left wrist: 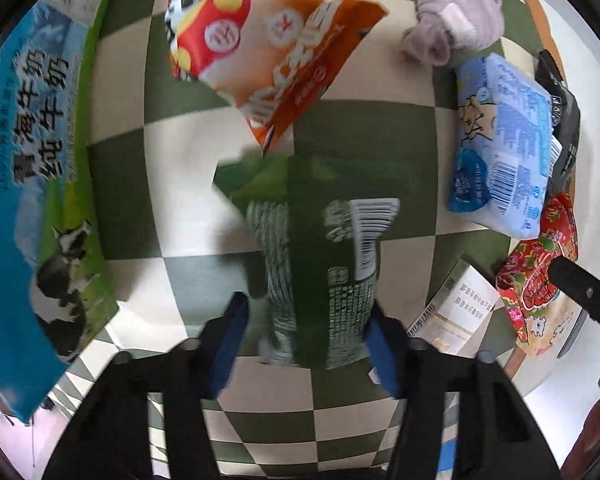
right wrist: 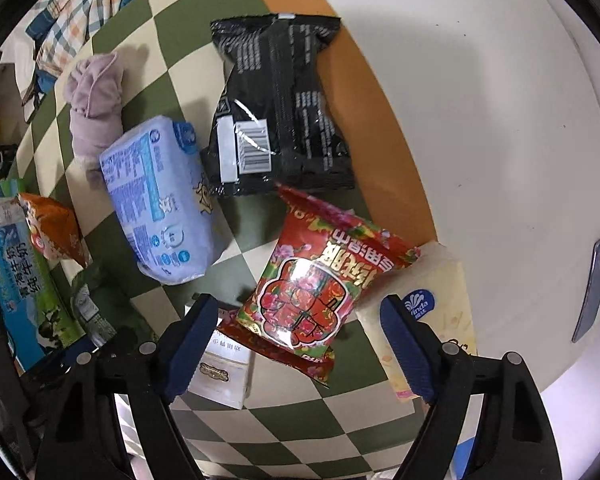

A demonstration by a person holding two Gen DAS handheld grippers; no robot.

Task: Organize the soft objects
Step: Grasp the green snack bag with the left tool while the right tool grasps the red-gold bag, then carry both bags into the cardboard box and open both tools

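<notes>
A green-and-cream checked cloth (left wrist: 188, 184) covers the table. The left gripper (left wrist: 306, 336) has its blue pads against the sides of a green bag (left wrist: 320, 248) (blurred), which lies at mid-cloth, its far corner touching an orange bag (left wrist: 268, 52). A milk box (left wrist: 24, 184) stands to the left. The right gripper (right wrist: 300, 344) hangs wide open above a red bag (right wrist: 312, 292), gripping nothing. Beyond the red bag lie a black bag (right wrist: 280, 112) and a blue tissue pack (right wrist: 160, 200), with a lilac cloth (right wrist: 96, 108) just behind that. A cream tissue pack (right wrist: 448, 292) sits under the red bag's right edge.
</notes>
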